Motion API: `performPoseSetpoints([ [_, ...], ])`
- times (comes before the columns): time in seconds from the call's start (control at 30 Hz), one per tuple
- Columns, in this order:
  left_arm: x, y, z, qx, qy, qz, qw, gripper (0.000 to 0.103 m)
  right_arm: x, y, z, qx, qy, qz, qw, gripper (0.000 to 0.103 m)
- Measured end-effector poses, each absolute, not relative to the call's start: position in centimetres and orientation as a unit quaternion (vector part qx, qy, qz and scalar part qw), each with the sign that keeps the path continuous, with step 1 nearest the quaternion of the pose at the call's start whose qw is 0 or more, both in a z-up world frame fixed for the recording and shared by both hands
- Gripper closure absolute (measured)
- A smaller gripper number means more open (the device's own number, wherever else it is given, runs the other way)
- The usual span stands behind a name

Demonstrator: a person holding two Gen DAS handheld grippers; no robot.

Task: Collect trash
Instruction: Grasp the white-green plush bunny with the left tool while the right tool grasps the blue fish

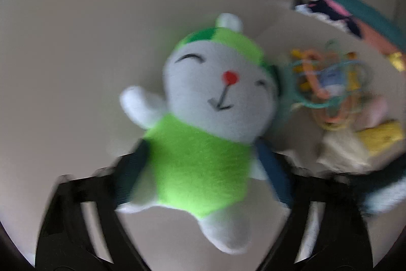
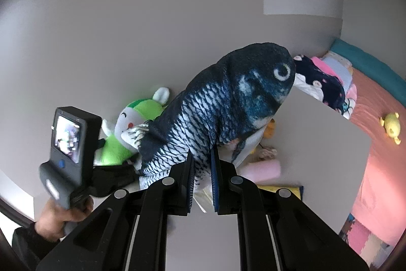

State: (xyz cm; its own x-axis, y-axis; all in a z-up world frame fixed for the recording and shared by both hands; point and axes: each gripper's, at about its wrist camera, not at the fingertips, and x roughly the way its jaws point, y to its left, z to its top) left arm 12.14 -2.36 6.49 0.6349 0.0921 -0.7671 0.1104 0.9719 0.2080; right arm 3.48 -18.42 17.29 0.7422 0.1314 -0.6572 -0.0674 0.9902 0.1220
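Observation:
A white plush animal in a bright green shirt and cap fills the left wrist view. It sits between the blue pads of my left gripper, which press on both sides of its green body. The same plush shows in the right wrist view, beside the person's hand on the left gripper's handle. My right gripper is shut on the lower body of a dark blue fish plush, whose head rises up and to the right. The fish's tail end shows at the left wrist view's right edge.
A heap of toys lies to the right: a ball of coloured rings, a yellow piece, a cream cloth and a pink roll. Behind a white panel is a pink bed with a yellow toy and a dark blanket.

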Motion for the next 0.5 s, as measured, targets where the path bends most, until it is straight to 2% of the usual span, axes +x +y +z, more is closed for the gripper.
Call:
performPoseSetpoints([
  [0.13, 11.6, -1.2, 6.9, 0.080, 0.411, -0.016, 0.908, 0.062, 2.3, -20.6, 17.4, 0.056, 0.349, 0.046, 0.934, 0.090],
  [0.37, 6.8, 0.1, 12.4, 0.047, 0.346, -0.028, 0.937, 0.075, -0.3, -24.2, 18.6, 0.083, 0.329, 0.029, 0.940, 0.090],
  [0.4, 5.8, -0.3, 13.6, 0.046, 0.332, -0.040, 0.941, 0.092, -1.1, -25.0, 18.8, 0.089, 0.324, 0.025, 0.942, 0.090],
  [0.43, 5.4, -0.4, 14.4, 0.044, 0.323, -0.046, 0.944, 0.100, -1.7, -25.6, 18.9, 0.093, 0.320, 0.022, 0.942, 0.090],
  [0.5, 3.6, -1.5, 16.7, 0.039, 0.298, -0.067, 0.952, 0.100, -3.0, -26.8, 19.0, 0.100, 0.315, 0.011, 0.944, 0.090],
])
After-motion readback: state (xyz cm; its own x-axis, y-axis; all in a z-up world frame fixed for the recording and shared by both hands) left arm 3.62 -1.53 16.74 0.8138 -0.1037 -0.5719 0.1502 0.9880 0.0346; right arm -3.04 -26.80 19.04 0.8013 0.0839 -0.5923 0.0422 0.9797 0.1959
